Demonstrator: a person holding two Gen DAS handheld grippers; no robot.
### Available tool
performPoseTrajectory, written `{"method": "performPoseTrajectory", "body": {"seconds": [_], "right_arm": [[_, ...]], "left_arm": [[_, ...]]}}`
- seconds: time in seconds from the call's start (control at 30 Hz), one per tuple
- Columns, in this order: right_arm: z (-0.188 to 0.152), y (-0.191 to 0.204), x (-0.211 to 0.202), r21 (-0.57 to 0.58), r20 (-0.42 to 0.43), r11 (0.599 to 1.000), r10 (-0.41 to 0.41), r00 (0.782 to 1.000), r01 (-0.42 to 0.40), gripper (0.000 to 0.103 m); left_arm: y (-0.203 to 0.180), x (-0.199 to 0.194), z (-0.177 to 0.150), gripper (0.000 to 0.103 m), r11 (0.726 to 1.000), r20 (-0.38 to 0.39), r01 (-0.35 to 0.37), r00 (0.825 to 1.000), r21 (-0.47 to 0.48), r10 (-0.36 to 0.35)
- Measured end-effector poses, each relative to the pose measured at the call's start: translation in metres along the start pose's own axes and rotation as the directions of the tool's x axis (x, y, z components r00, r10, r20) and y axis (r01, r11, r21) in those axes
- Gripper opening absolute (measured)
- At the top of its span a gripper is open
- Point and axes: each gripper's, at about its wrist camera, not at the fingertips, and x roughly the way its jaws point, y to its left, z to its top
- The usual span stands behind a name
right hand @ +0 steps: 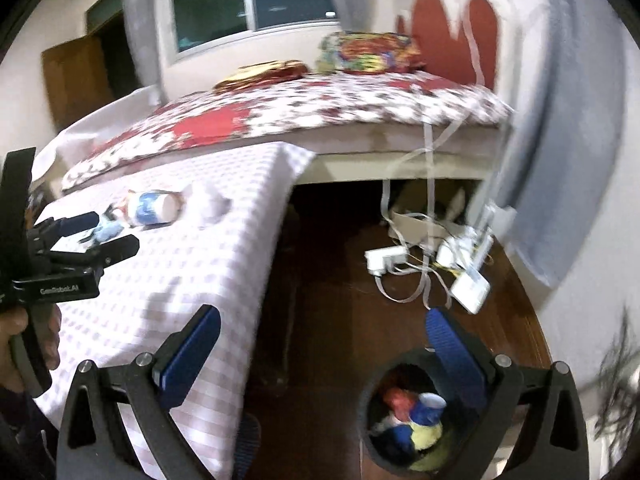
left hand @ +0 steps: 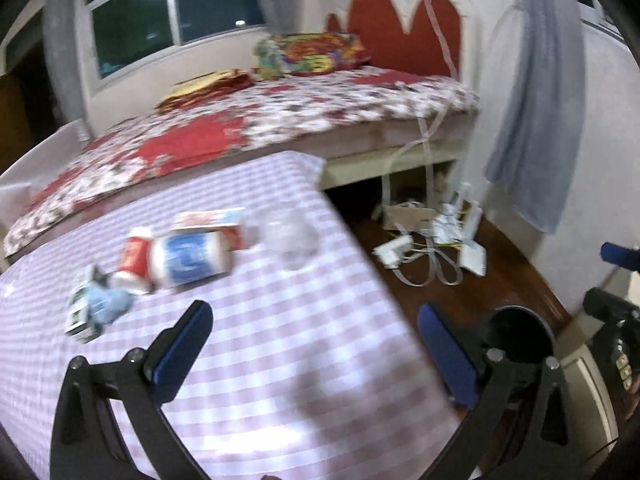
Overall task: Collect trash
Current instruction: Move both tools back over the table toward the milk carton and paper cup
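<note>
Both hand-held grippers hang wide open and empty: left (left hand: 312, 336), right (right hand: 322, 344). Reach your left toward the cup (left hand: 188, 260) at 11 o'clock; bin (right hand: 404, 412) waits right.

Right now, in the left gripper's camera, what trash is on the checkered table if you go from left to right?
Crumpled blue wrapper → red paper cup → blue and white cup on its side → clear plastic cup.

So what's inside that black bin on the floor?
The black bin holds a pile of trash: a blue-and-white cup, something red and something yellow. The right gripper's finger hides part of the opening, and deeper layers are covered.
</note>
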Motion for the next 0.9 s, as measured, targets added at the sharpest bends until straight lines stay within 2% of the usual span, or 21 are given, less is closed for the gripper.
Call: {"method": "performPoseTrajectory", "body": {"seconds": [0.17, 0.4, 0.43, 0.67, 0.9], "right_arm": [[0.024, 0.047, 0.004, -0.090, -0.007, 0.995, 0.047, 0.999, -0.048, 0.103], [0.058, 0.106, 0.013, -0.196, -0.006, 0.976, 0.091, 0.996, -0.090, 0.103], [0.063, 0.114, 0.014, -0.206, -0.004, 0.974, 0.100, 0.995, -0.099, 0.103], [0.097, 0.170, 0.035, -0.269, -0.005, 0.949, 0.170, 0.985, -0.165, 0.103], [0.120, 0.221, 0.081, -0.285, -0.046, 0.938, 0.194, 0.980, -0.199, 0.103]], "left_arm": [[0.050, -0.009, -0.014, 0.103, 0.995, 0.002, -0.062, 0.998, -0.080, 0.062], [0.130, -0.014, -0.034, 0.103, 0.966, -0.017, -0.093, 0.996, -0.241, 0.091], [0.143, -0.015, -0.037, 0.103, 0.960, -0.020, -0.115, 0.993, -0.257, 0.114], [0.209, -0.013, -0.056, 0.099, 0.925, -0.055, -0.208, 0.978, -0.318, 0.201], [0.254, 0.002, -0.070, 0.098, 0.893, -0.104, -0.269, 0.963, -0.361, 0.248]]}}
